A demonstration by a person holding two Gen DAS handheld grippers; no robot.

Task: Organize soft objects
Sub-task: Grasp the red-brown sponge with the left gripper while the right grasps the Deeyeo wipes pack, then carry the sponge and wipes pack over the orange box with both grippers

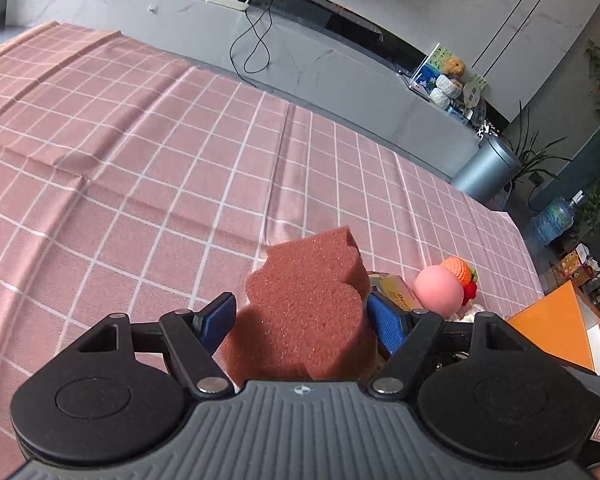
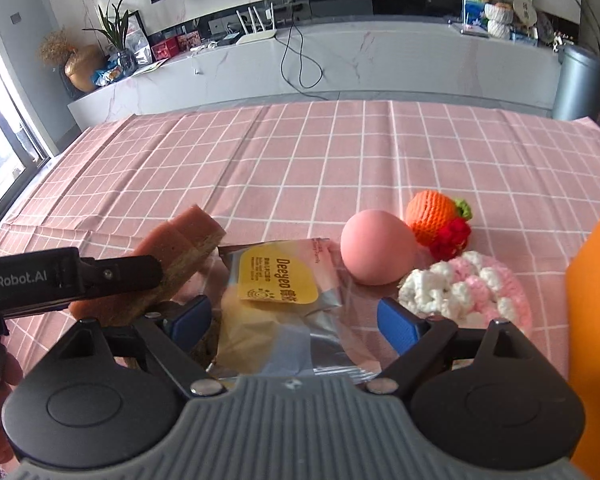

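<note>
Both the left gripper (image 1: 302, 316) and right gripper (image 2: 294, 320) are showing blue finger pads, black linkages with silver rivets, and ribbed grey housings.

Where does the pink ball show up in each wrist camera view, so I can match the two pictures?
Left wrist view: the pink ball sits low and right of centre, just past the sponge, partly hidden by the left gripper.
Right wrist view: the pink ball lies right of centre, in plain sight on the cloth.
Shared landmark: the orange crocheted fruit touching the ball's far right side.
</note>
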